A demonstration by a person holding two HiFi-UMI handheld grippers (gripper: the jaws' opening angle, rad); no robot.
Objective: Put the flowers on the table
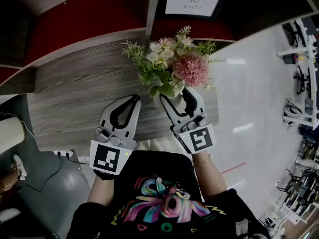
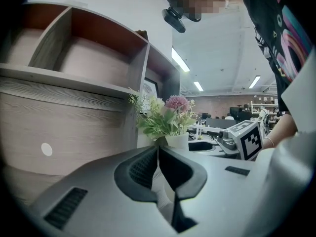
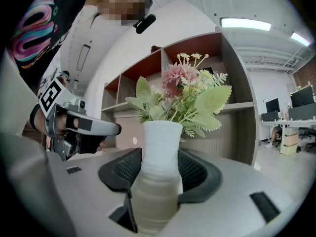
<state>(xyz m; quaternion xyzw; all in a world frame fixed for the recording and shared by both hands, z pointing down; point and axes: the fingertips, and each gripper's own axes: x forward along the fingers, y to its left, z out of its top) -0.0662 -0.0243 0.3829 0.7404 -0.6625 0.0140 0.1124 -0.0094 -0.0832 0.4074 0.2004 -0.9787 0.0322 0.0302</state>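
One vase [image 3: 157,154] of flowers [image 1: 175,63] clamped in right gripper [image 1: 176,95], over table's [image 1: 75,96] near right edge; contact unclear. Left gripper [image 1: 132,99] closed, empty. Set-down and release not yet done.

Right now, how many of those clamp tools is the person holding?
2. The left gripper, over the wooden table, has its jaws shut and empty; the right gripper beside it clamps the white vase of flowers.
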